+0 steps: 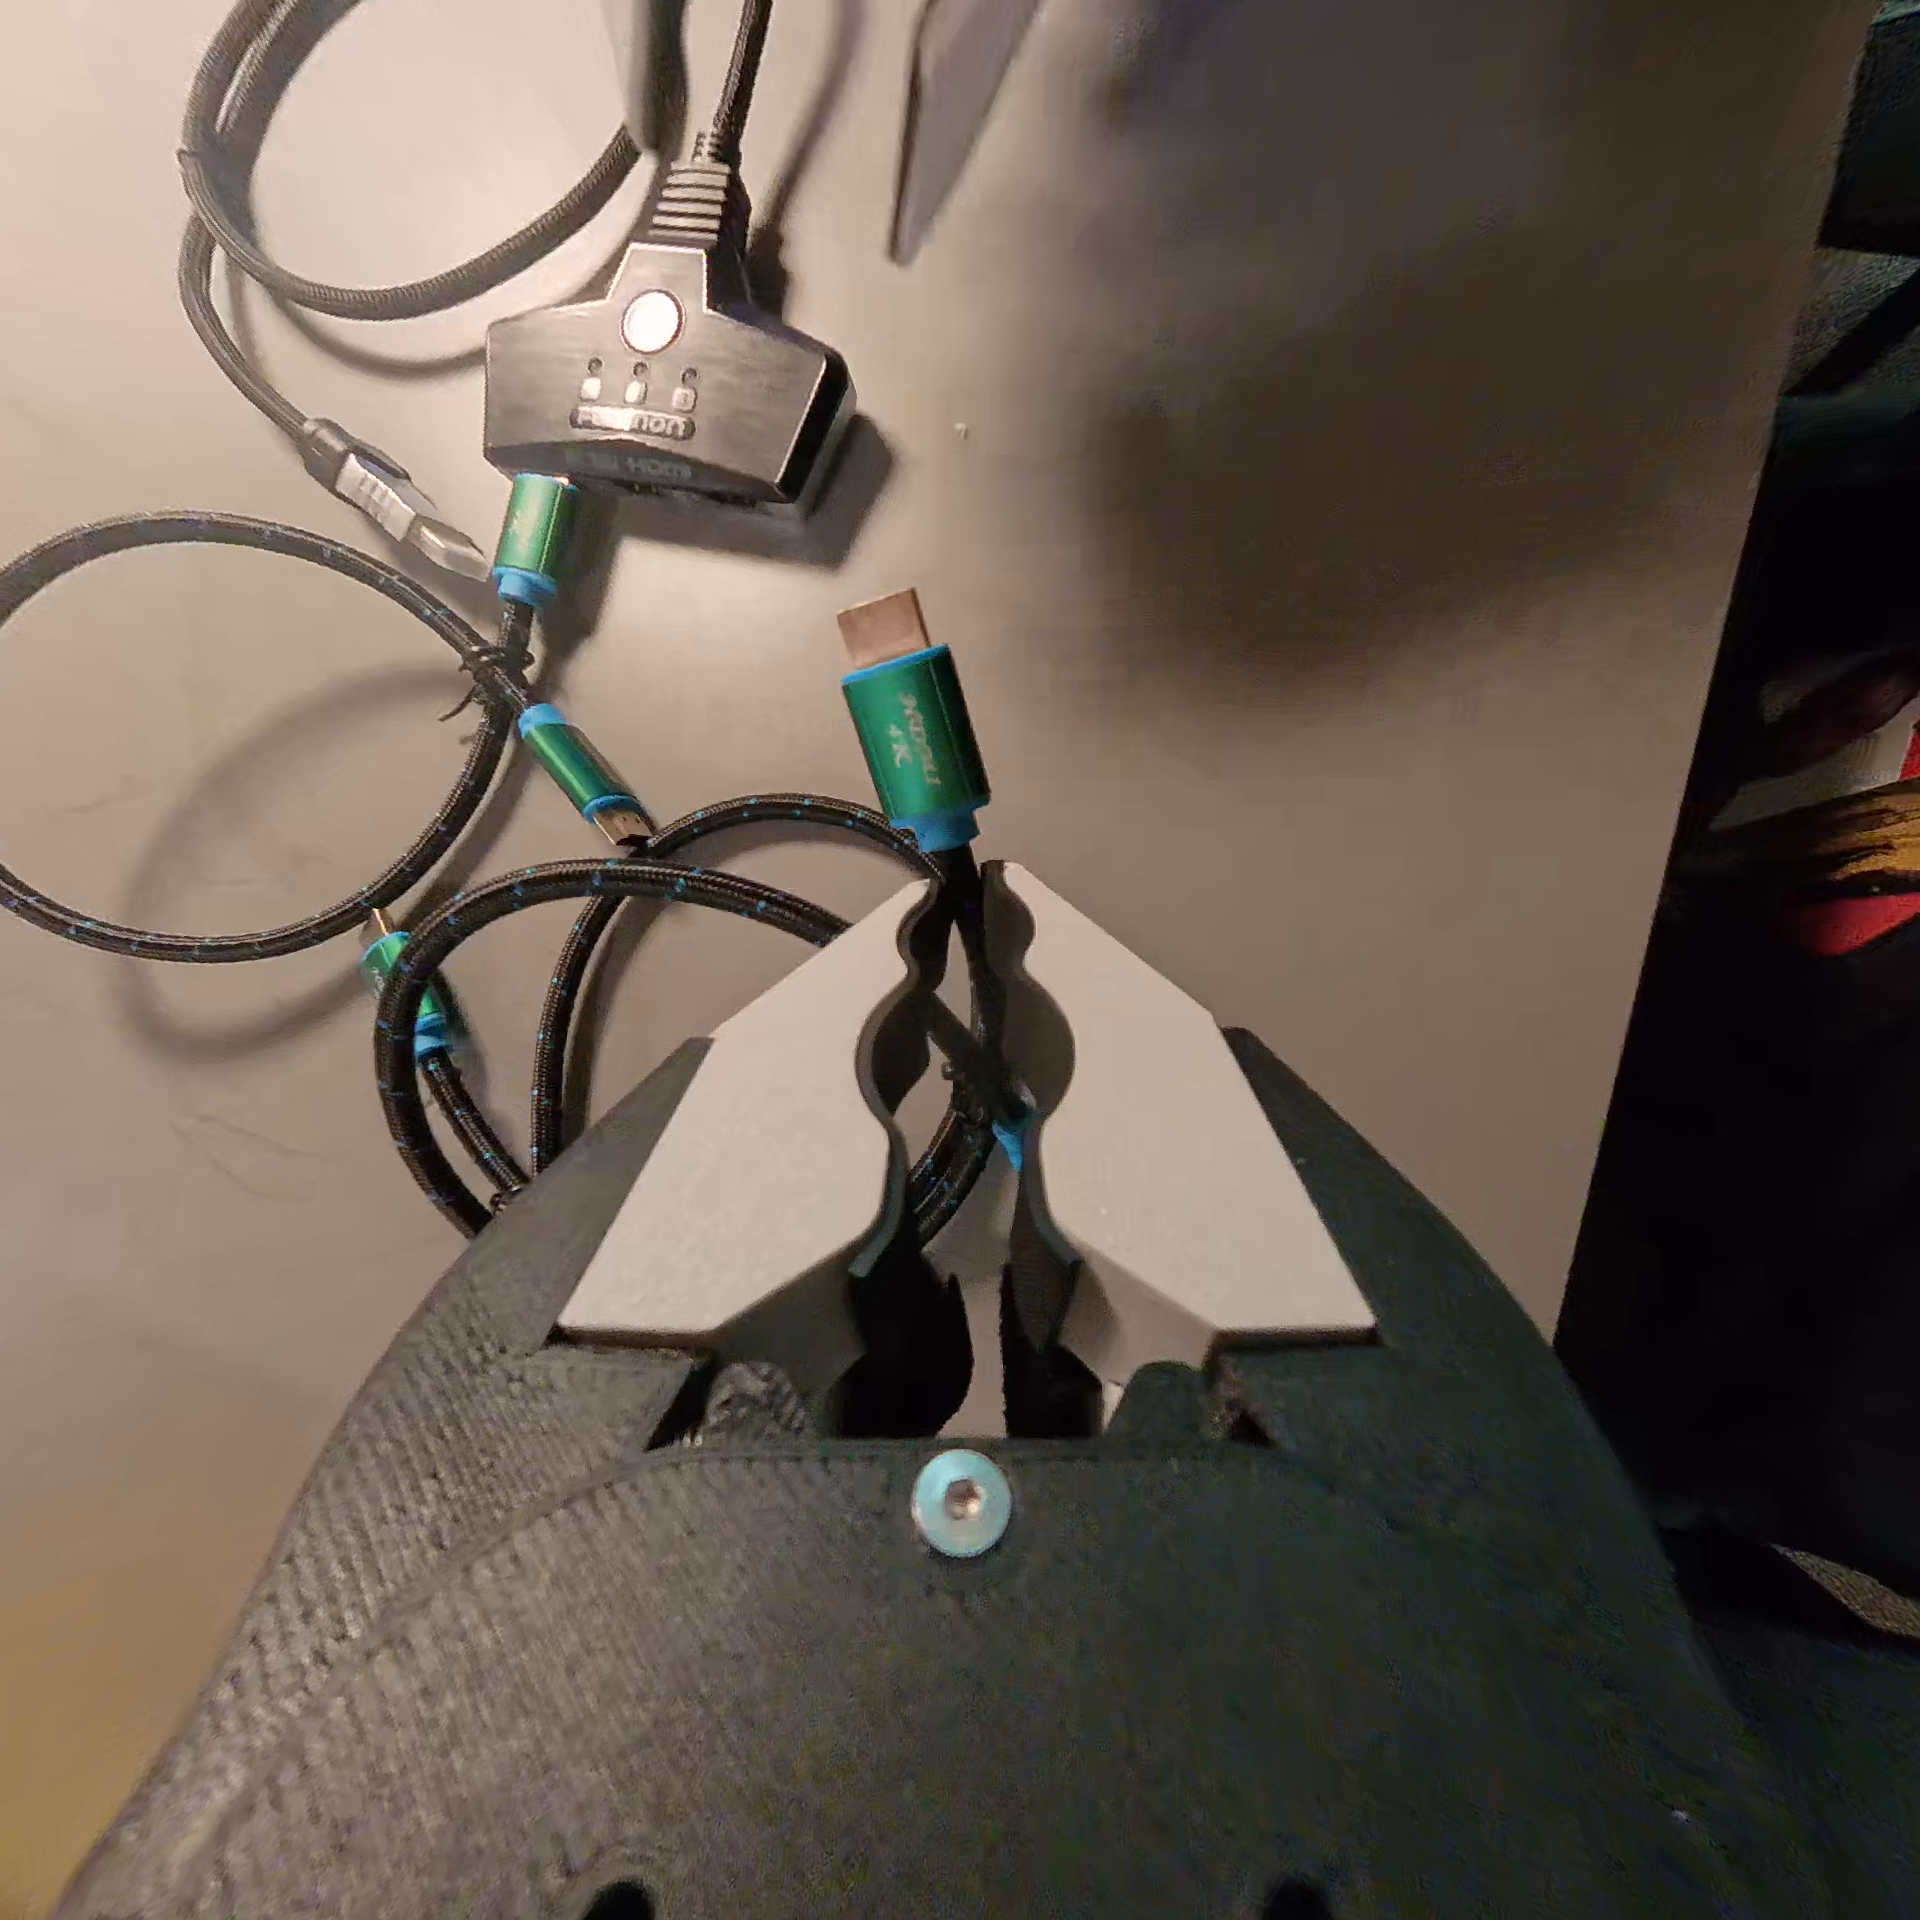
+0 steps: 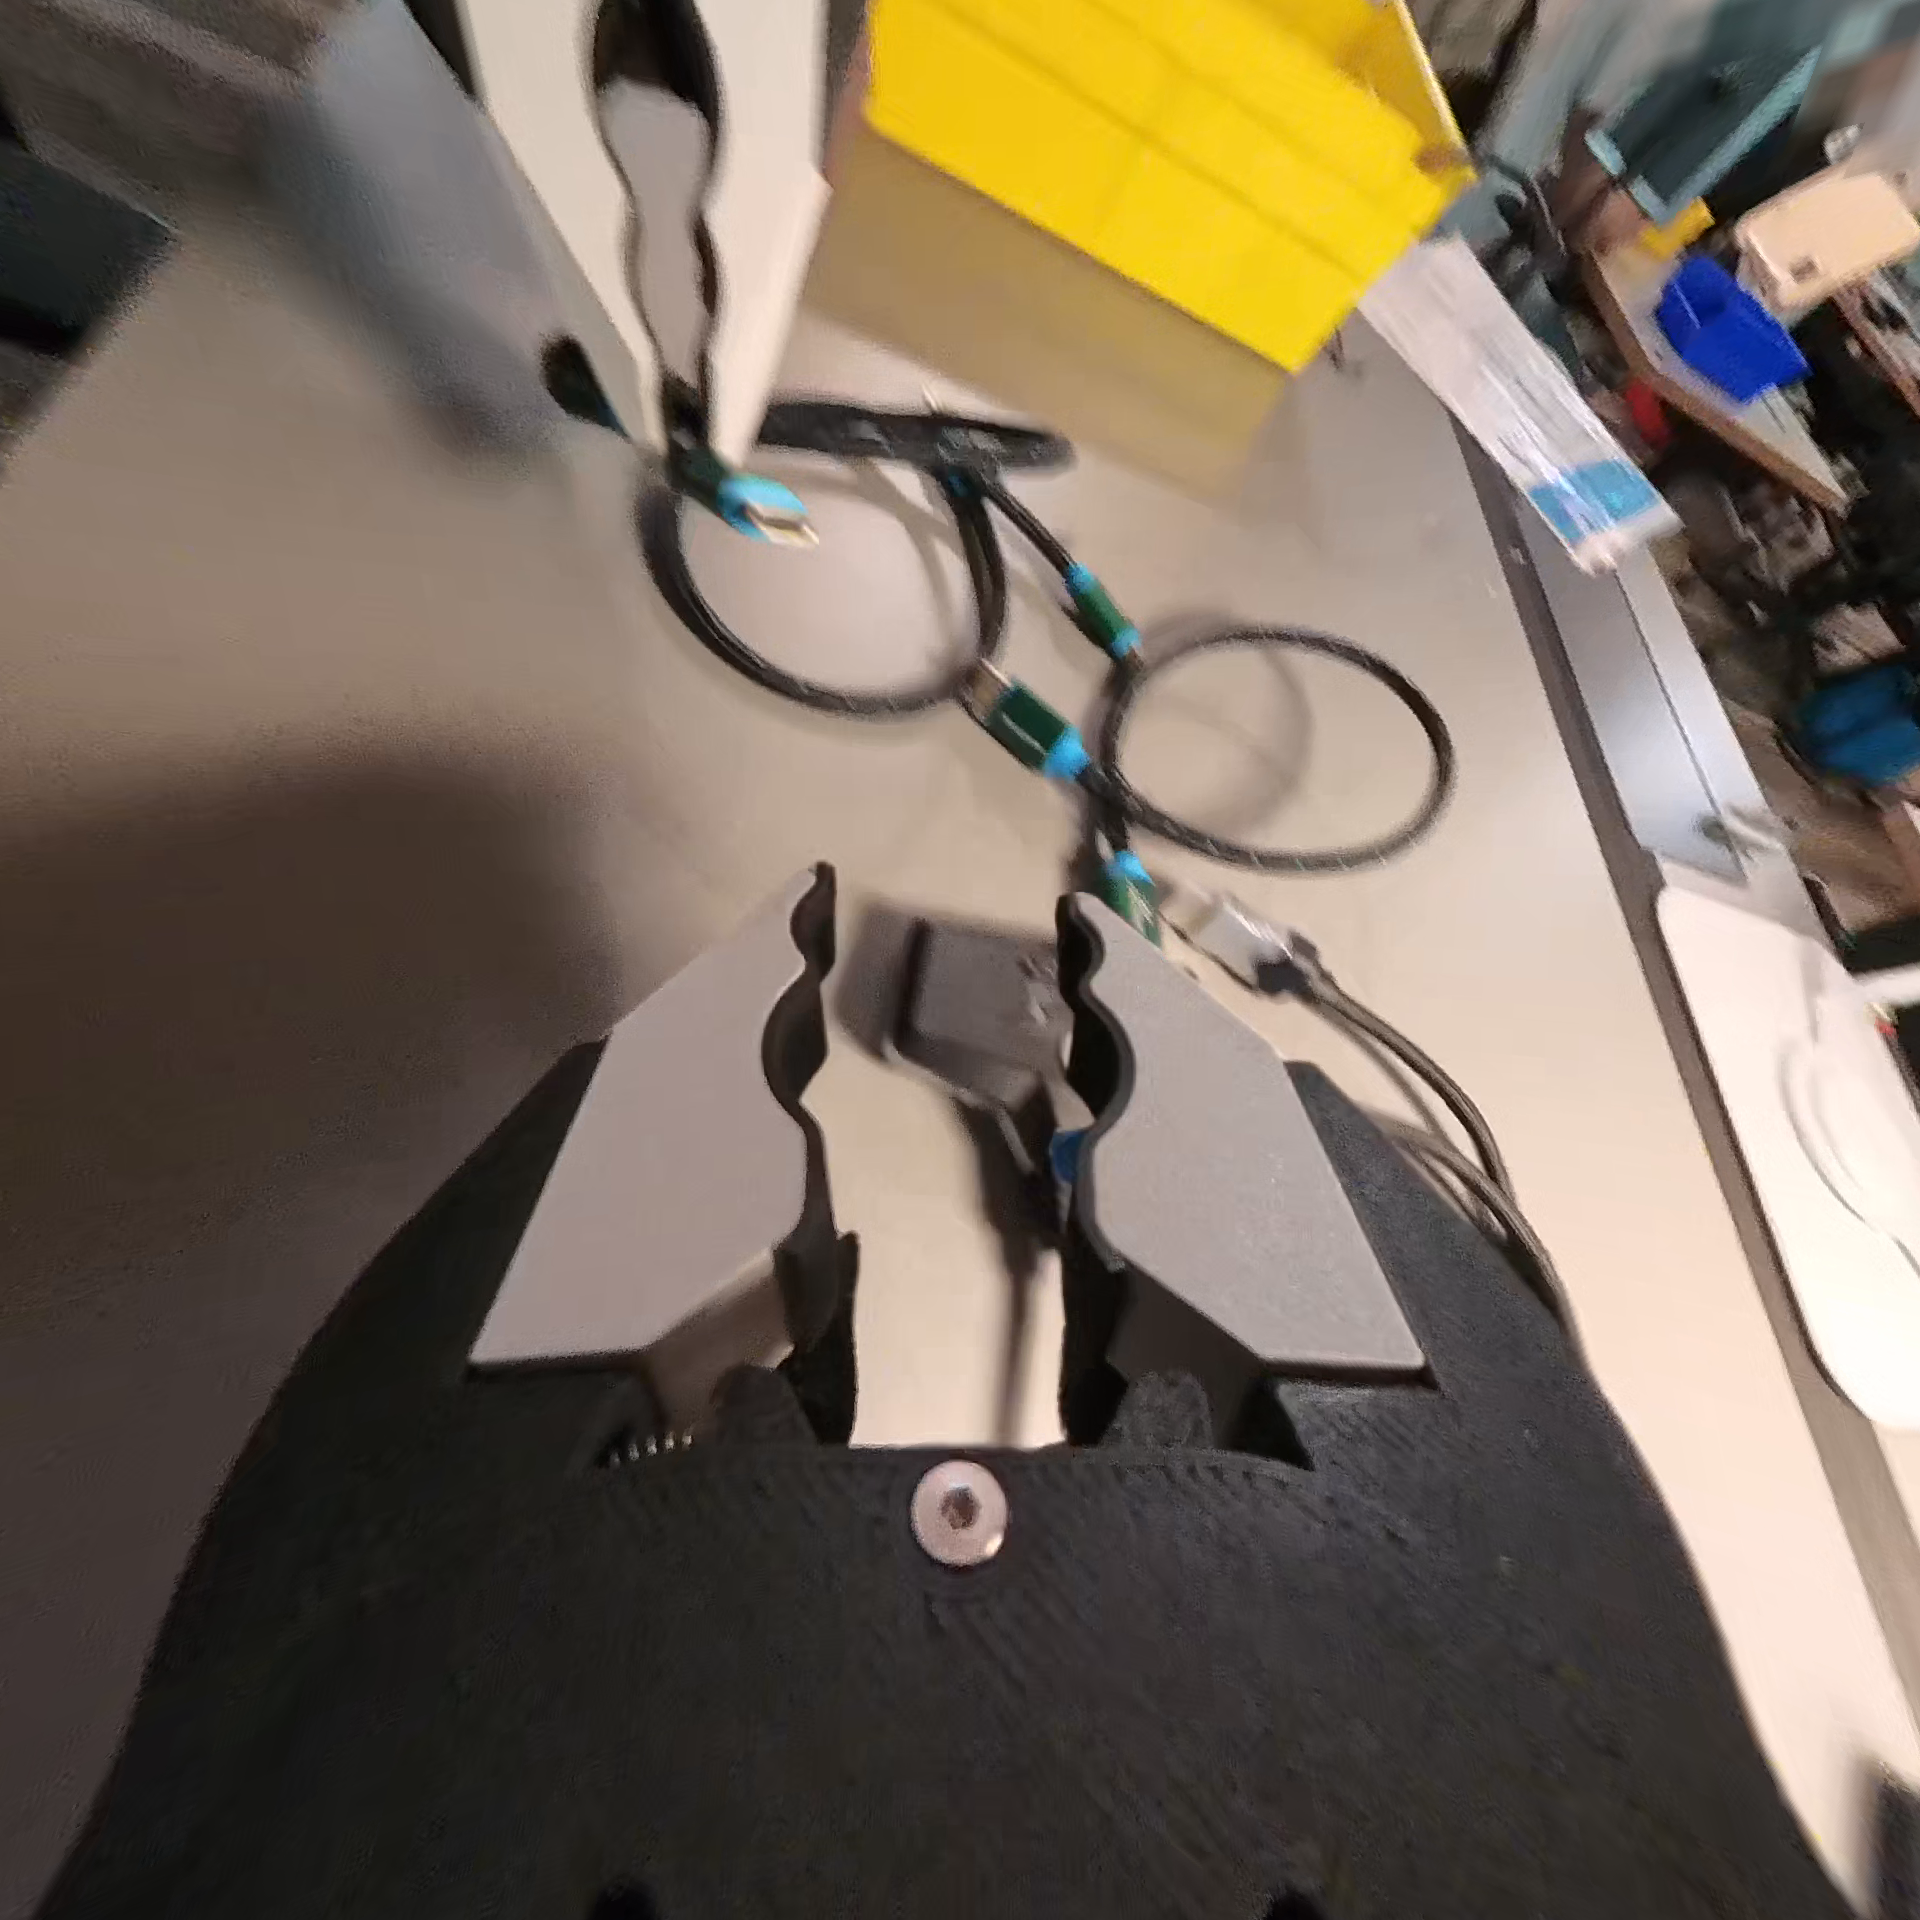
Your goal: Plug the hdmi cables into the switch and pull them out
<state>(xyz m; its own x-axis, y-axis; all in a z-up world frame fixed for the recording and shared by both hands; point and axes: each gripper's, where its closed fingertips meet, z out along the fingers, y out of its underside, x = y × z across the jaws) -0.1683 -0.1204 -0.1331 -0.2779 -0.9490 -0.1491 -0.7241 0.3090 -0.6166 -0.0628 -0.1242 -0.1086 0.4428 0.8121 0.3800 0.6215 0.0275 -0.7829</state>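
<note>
one green hdmi plug sticks out past the left gripper, clamped on its cable; ahead-left, the switch. right gripper gapes, straddling the switch.

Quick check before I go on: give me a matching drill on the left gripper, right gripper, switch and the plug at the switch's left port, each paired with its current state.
Things:
1. left gripper
2. right gripper
3. switch
4. left-port plug

States:
A. open, holding nothing, poised at the switch
B. lying flat on the table, most ports free
C. shut on a cable just behind a free green plug
D. seated in the switch

Pairs: 1-C, 2-A, 3-B, 4-D
</note>
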